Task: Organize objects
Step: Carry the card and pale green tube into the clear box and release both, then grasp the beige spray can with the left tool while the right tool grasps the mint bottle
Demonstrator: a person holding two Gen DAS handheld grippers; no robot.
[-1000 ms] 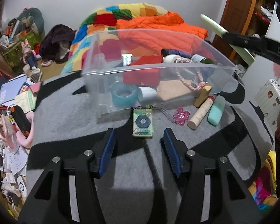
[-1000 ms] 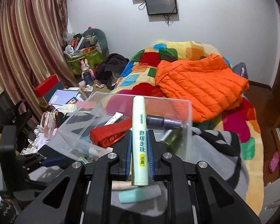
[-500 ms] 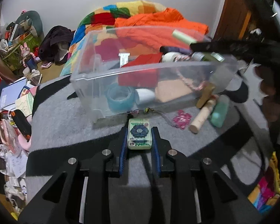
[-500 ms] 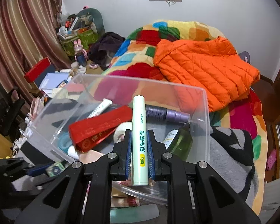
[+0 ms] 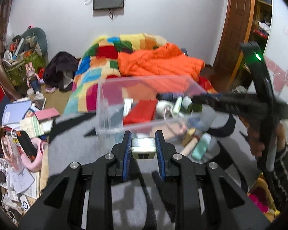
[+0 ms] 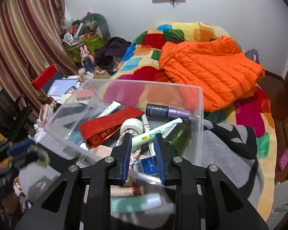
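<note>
Blue-padded, our left gripper (image 5: pixel 143 146) clamps a small tag (image 5: pixel 143 148) before the clear bin (image 5: pixel 124 107), our right gripper (image 6: pixel 143 154) parted above the bin's green tube (image 6: pixel 159 131).

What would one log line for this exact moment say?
left gripper: shut on small green charm, lifted before clear bin | right gripper: open over bin | pale green tube: lying in bin

A gray and black blanket (image 6: pixel 226 149) is covering the bed. A clear plastic box (image 6: pixel 198 115) is sitting right on it. A tan tube (image 5: pixel 188 147) and a mint green tube (image 5: pixel 200 148) are lying on the blanket just beside the box. Behind, an orange jacket (image 6: pixel 211 65) is lying on a colorful quilt (image 6: pixel 247 115).
</note>
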